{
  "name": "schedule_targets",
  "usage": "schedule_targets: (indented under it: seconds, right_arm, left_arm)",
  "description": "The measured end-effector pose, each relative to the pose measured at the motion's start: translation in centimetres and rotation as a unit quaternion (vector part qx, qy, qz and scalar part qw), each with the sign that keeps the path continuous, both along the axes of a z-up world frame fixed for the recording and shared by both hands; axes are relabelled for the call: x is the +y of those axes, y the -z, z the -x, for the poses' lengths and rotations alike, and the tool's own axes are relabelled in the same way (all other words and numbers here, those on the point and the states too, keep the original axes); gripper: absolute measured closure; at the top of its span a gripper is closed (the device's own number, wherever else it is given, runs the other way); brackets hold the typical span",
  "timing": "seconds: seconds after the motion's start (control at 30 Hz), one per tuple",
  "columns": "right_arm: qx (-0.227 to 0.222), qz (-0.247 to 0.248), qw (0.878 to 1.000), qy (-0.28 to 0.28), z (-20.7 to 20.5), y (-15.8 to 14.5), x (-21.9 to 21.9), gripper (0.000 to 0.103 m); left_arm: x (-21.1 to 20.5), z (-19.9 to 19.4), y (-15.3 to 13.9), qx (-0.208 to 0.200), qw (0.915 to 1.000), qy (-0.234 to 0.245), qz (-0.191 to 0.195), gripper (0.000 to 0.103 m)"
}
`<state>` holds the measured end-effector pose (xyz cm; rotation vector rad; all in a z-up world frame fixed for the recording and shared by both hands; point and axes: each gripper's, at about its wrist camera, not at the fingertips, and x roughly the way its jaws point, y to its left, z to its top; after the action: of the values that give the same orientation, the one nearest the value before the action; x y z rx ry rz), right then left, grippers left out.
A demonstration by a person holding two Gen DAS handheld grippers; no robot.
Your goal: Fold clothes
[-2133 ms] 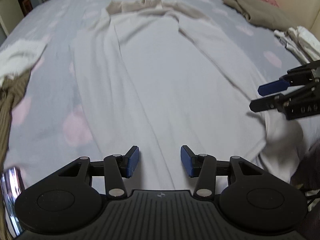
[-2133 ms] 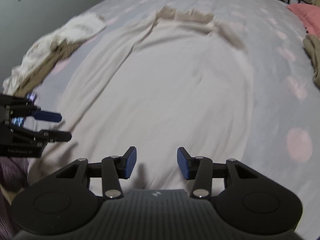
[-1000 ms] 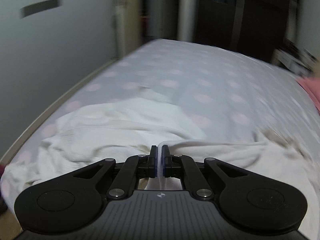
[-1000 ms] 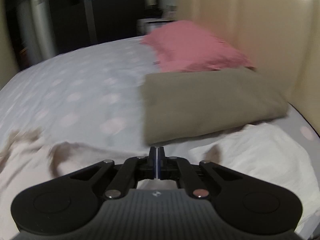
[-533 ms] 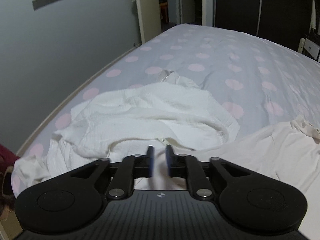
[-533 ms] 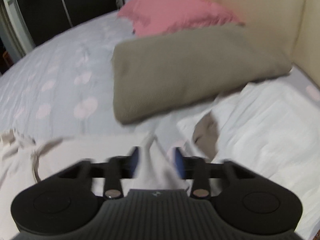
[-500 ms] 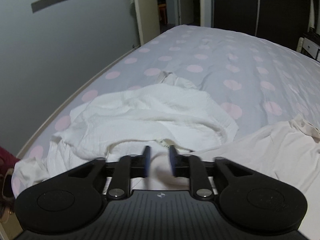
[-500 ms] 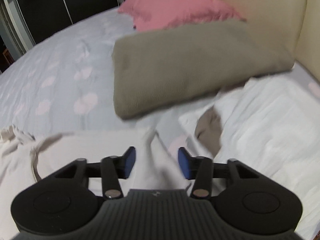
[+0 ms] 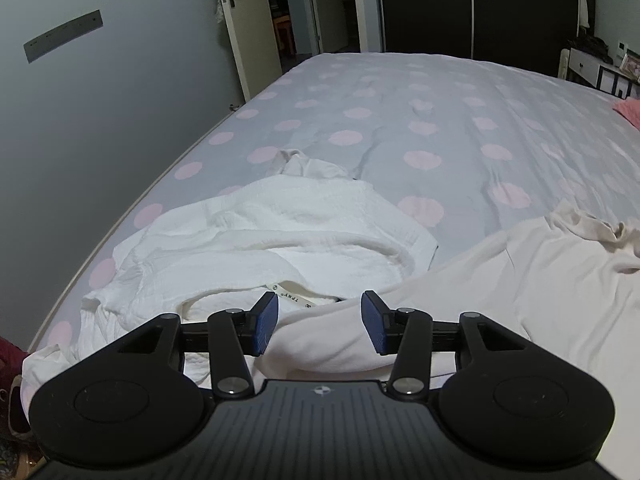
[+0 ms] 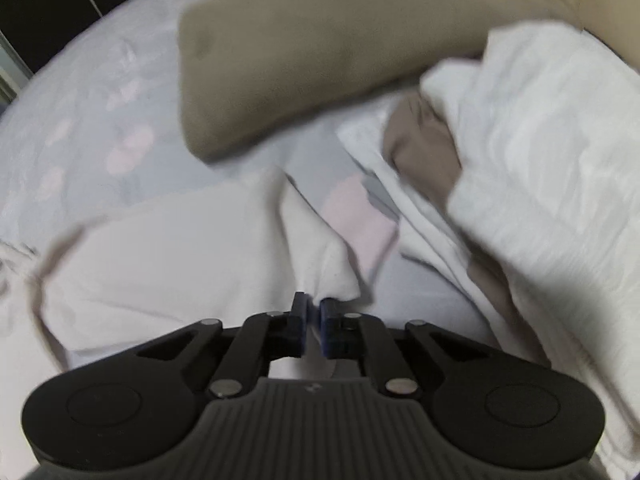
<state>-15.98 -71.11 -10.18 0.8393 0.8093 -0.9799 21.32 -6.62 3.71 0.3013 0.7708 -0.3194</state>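
Left gripper (image 9: pixel 318 322) has just been opening, released, the pale cream cotton garment (image 9: pixel 500 280) lying slack between its jaws at lower centre; right gripper (image 10: pixel 313 320), jaws just closing, clenches that garment's corner (image 10: pixel 326 276), so this fold looks half set down.

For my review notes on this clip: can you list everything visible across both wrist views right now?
Cream garment: one, off-white, spread on the bed, a fold between the left fingers, a corner in the right ones.
White garment: one, crumpled, by the bed's left edge.
White pile: one, with tan cloth in it, right wrist view.
Olive pillow: one, near the headboard.
Pink pillow: one, far right.
Bed sheet: one, grey, pink dots.
Door: one, pale, ajar.
Left gripper: black, blue pads, jaws just opened.
Right gripper: jaws just closed, pinching the cream garment.
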Motion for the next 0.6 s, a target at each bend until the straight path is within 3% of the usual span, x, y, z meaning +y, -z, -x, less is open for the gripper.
schedule_targets:
  seconds: [0.2, 0.33, 0.5, 0.6]
  right_arm:
    - [-0.088, 0.048, 0.995, 0.010, 1.6, -6.1, -1.1, 0.097]
    - [-0.106, 0.130, 0.986, -0.015, 2.7, -11.9, -2.6, 0.097]
    - [-0.069, 0.212, 0.971, -0.086, 4.2, -16.2, -3.2, 0.097]
    - [0.014, 0.198, 0.970, -0.144, 4.7, -15.1, -3.7, 0.097]
  left_arm:
    - [-0.2, 0.0, -0.1, 0.000, 0.9999, -0.013, 0.003, 0.059]
    - [-0.4, 0.0, -0.1, 0.001, 0.9999, -0.016, 0.004, 0.059]
    - [-0.5, 0.2, -0.2, 0.001, 0.9999, -0.010, 0.000, 0.059]
    - [-0.5, 0.1, 0.0, 0.003, 0.9999, -0.010, -0.003, 0.059]
